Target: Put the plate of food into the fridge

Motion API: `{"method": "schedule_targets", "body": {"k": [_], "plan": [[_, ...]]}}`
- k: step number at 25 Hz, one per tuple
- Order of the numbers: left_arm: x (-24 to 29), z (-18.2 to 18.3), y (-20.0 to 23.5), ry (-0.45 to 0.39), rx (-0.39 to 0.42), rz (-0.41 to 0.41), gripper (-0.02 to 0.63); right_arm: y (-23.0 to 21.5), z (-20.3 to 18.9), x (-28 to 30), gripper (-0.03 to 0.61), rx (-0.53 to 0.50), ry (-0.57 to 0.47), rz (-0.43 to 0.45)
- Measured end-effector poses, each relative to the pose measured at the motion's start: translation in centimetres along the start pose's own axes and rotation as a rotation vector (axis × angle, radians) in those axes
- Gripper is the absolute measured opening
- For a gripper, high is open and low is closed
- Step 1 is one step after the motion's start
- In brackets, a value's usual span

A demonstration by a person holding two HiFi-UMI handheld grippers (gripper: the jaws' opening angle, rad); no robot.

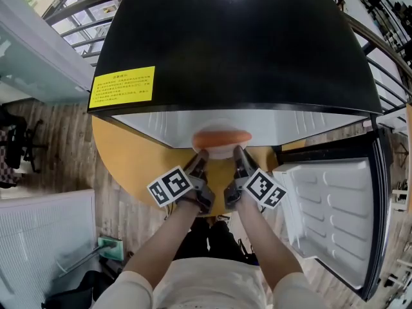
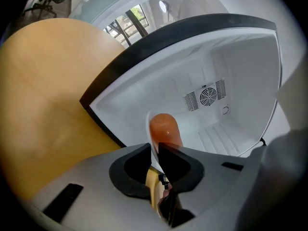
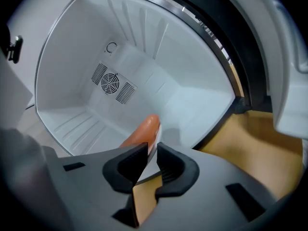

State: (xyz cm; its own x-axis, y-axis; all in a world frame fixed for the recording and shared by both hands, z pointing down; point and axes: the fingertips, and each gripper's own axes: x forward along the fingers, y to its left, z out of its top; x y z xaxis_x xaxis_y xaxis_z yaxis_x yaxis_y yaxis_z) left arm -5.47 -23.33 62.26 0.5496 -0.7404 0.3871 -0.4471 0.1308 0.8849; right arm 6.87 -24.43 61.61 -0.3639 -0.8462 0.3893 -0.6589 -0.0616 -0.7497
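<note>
A white plate (image 1: 220, 149) carries an orange sausage (image 1: 222, 138) and hangs at the mouth of the open black fridge (image 1: 238, 44). My left gripper (image 1: 201, 157) is shut on the plate's near-left rim, my right gripper (image 1: 239, 153) on its near-right rim. In the left gripper view the thin plate (image 2: 149, 129) edge runs between the jaws of the left gripper (image 2: 154, 153), with the sausage (image 2: 166, 131) just beyond. In the right gripper view the right gripper (image 3: 151, 153) pinches the plate (image 3: 157, 134), and the sausage (image 3: 142, 131) lies over the fridge's white interior (image 3: 96, 119).
The fridge stands on a round wooden table (image 1: 138, 166). Its door (image 1: 338, 205) hangs open to the right with white shelf ribs. A fan grille (image 3: 111, 84) sits in the back wall. A yellow label (image 1: 122, 87) is on the fridge top.
</note>
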Motion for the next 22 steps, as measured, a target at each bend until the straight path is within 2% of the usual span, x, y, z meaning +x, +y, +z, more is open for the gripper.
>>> {"method": "schedule_targets", "body": {"k": [22], "plan": [[5.8,1.3,2.4,0.002,-0.019,0.040,0.063,-3.3,1.2,4.8,0.074,-0.022,-0.002,-0.059]]}}
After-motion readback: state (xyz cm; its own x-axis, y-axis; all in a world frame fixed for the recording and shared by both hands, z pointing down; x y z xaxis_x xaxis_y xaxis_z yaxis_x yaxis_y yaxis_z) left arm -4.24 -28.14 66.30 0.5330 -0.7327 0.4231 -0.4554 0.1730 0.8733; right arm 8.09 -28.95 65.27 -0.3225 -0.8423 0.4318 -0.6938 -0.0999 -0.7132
